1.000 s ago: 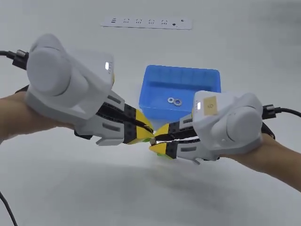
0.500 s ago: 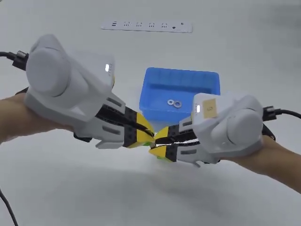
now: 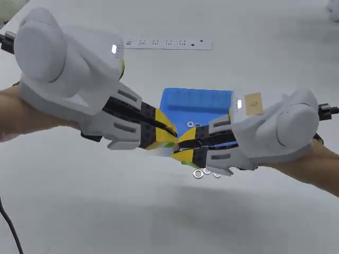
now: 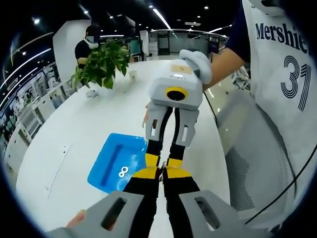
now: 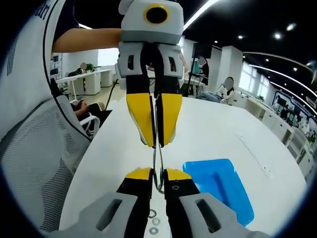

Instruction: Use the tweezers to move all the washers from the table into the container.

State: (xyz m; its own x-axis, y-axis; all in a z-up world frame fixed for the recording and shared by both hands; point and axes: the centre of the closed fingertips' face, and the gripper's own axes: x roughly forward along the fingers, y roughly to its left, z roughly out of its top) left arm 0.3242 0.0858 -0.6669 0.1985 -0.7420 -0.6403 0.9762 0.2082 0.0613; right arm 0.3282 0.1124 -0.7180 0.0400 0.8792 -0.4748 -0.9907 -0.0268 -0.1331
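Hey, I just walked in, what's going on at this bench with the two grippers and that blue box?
A person holds a gripper in each hand, tips meeting above the white table. The left gripper and the right gripper both appear shut on thin tweezers, beside the blue container. Two washers lie in the container. A few more lie on the table under the right gripper, not yet moved.

Power strip (image 3: 168,43), potted plant (image 4: 101,62), perhaps a mesh chair (image 5: 34,163).
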